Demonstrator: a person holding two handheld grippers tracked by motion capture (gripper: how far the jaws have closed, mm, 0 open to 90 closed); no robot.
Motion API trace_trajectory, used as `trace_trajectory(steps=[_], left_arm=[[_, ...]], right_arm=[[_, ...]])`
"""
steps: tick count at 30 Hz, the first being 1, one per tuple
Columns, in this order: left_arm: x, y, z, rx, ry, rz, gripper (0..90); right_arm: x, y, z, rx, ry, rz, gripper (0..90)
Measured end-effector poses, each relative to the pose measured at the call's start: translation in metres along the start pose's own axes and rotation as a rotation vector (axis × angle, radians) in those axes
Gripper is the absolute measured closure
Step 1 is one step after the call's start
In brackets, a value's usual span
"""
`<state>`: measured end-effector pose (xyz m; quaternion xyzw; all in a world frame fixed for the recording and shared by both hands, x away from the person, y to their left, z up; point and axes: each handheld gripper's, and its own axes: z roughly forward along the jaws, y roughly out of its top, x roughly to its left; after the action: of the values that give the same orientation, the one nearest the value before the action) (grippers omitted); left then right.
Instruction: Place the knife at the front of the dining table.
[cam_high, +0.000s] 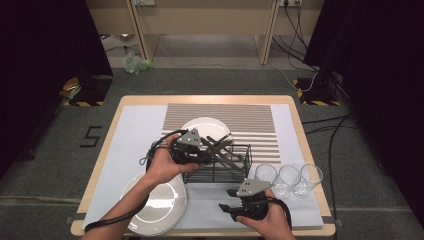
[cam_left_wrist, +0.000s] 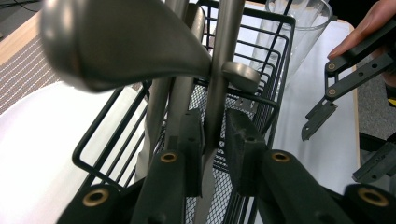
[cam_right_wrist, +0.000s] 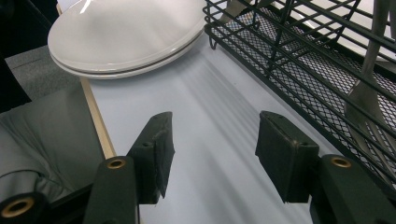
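A black wire basket (cam_high: 241, 172) holds several grey metal cutlery pieces (cam_high: 222, 145) that lean out of it. My left gripper (cam_high: 210, 152) reaches into the basket from the left. In the left gripper view its jaws (cam_left_wrist: 215, 140) stand close on both sides of one upright cutlery handle (cam_left_wrist: 220, 70), with a thin gap still at the right pad (cam_left_wrist: 240, 149). A spoon bowl (cam_left_wrist: 116, 42) looms blurred just above. My right gripper (cam_high: 227, 207) rests low near the table's front edge, open with nothing between its pads (cam_right_wrist: 212, 149); it also appears at the right of the left gripper view (cam_left_wrist: 322, 116).
A stack of white plates (cam_high: 160, 205) (cam_right_wrist: 126, 37) lies front left, and one plate (cam_high: 200, 125) sits on the striped mat (cam_high: 250, 120) behind the basket. Three clear glasses (cam_high: 289, 179) stand right of the basket. A fork (cam_right_wrist: 369, 93) leans inside the basket's mesh wall (cam_right_wrist: 289, 60).
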<state>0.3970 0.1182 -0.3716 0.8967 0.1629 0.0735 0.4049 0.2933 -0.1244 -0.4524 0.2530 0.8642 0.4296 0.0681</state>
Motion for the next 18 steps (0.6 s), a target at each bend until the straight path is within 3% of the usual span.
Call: trace_trajectory(steps=[11, 18], left_arm=[[0.0003, 0.0014, 0.0003, 0.016, 0.001, 0.031, 80.5], [-0.0005, -0.0004, 0.0001, -0.002, 0.01, 0.041, 81.2]], right_arm=[[-0.0008, 0.0001, 0.0001, -0.001, -0.001, -0.008, 45.9], [-0.0006, -0.0001, -0.0004, -0.001, 0.0, -0.004, 45.9]])
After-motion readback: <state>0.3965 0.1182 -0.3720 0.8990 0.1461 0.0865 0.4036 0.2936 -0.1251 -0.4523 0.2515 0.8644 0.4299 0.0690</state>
